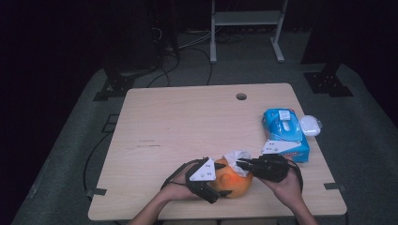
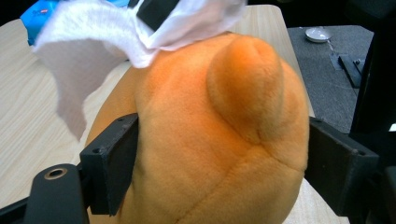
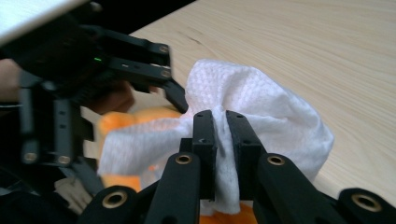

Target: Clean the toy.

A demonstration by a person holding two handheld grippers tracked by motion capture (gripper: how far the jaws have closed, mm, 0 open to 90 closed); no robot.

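Note:
An orange plush toy sits near the table's front edge. My left gripper is shut on the plush toy, one black jaw pressed to each side of it. My right gripper is shut on a white tissue and holds it against the top of the toy. In the right gripper view the tissue bunches out between the closed jaws of my right gripper, over the orange toy. The tissue drapes over the toy's top in the left gripper view.
A blue tissue pack lies at the table's right edge, with a small white object beside it. The wooden table has a round hole near its far edge. Cables and a metal stand are on the floor beyond.

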